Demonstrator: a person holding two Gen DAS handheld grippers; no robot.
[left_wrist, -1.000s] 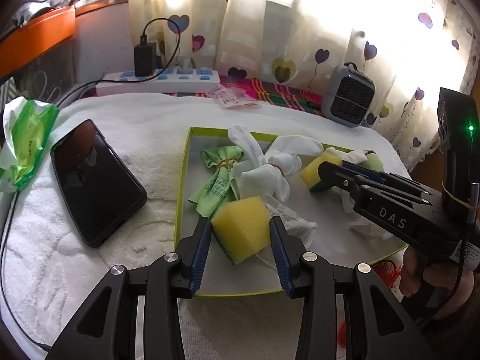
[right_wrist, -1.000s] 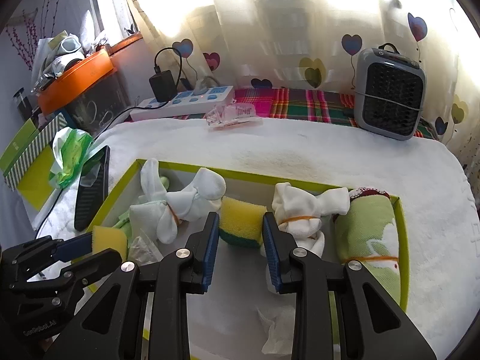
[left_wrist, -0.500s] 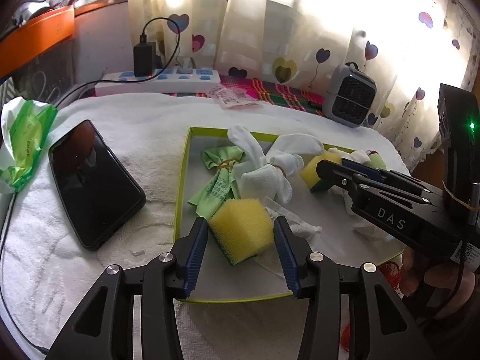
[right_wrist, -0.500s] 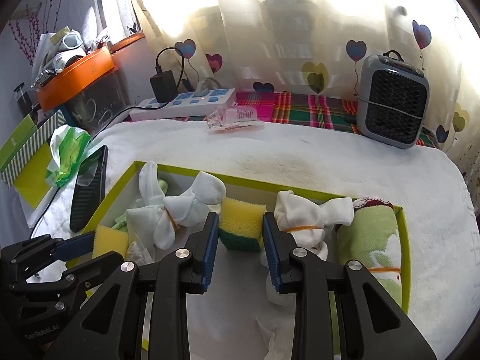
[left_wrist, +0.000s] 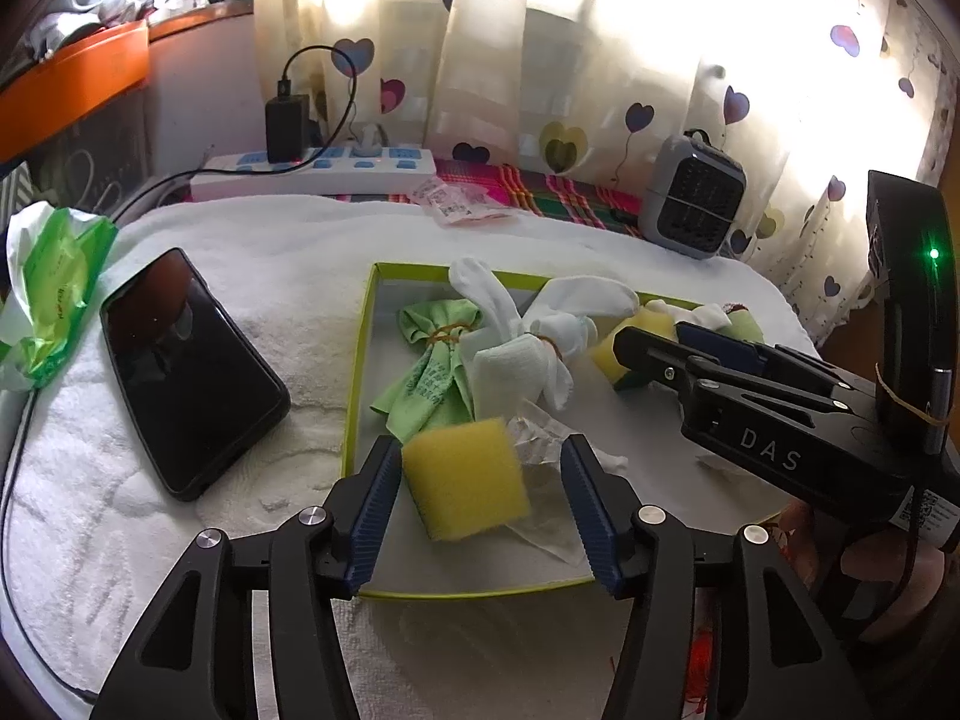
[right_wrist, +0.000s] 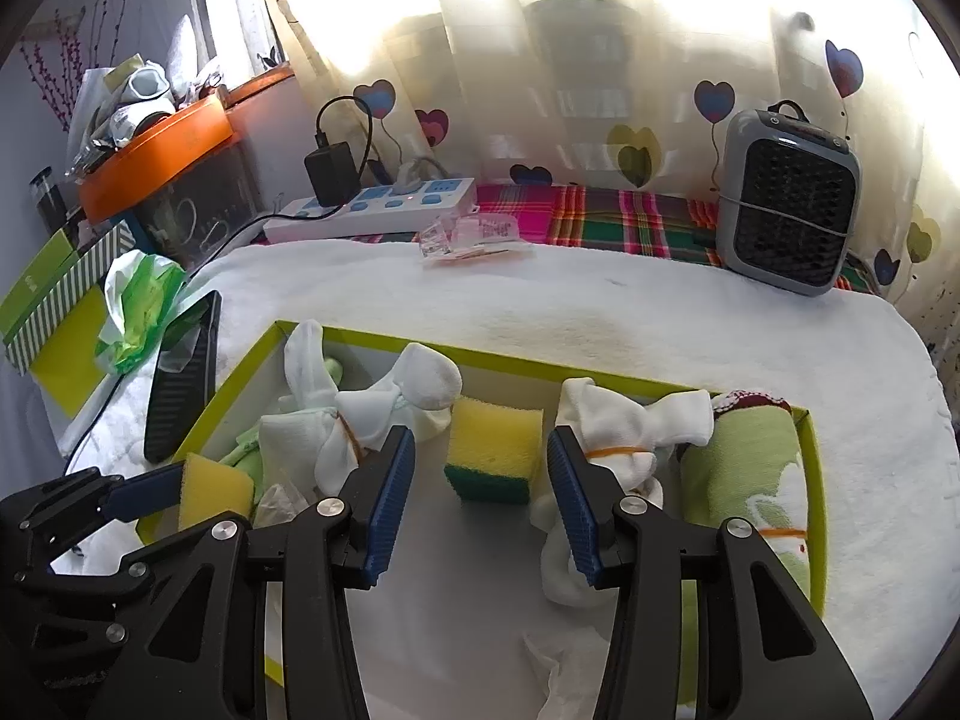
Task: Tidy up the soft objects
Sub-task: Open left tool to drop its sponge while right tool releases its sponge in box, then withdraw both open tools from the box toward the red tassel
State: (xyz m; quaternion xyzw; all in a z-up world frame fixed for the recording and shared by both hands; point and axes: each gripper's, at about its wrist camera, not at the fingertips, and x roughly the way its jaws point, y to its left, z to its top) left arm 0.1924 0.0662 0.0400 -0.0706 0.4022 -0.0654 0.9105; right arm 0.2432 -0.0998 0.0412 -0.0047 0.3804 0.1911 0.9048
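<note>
A shallow green-rimmed tray point(left_wrist: 357, 396) lies on the white towel. A plain yellow sponge point(left_wrist: 465, 486) rests in its near corner between the pads of my left gripper point(left_wrist: 480, 480). The jaws are opening, with a clear gap on the sponge's right side. A yellow sponge with a green base point(right_wrist: 492, 456) stands mid-tray between the pads of my right gripper point(right_wrist: 480, 480). These jaws are also opening, with gaps on both sides. Also in the tray are a tied green cloth point(left_wrist: 438, 360), two white sock bundles point(right_wrist: 384, 408) point(right_wrist: 624, 438) and a rolled green towel point(right_wrist: 744, 468).
A black phone point(left_wrist: 186, 372) and a green plastic bag point(left_wrist: 48, 288) lie left of the tray. A power strip point(left_wrist: 318, 171) with a charger and a small grey heater point(right_wrist: 786, 210) stand at the back by the curtain. Crumpled clear wrap point(left_wrist: 540, 438) lies in the tray.
Both grippers have spread their jaws and let go of their sponges, which now rest loose in the tray. Neither hand has shifted.
</note>
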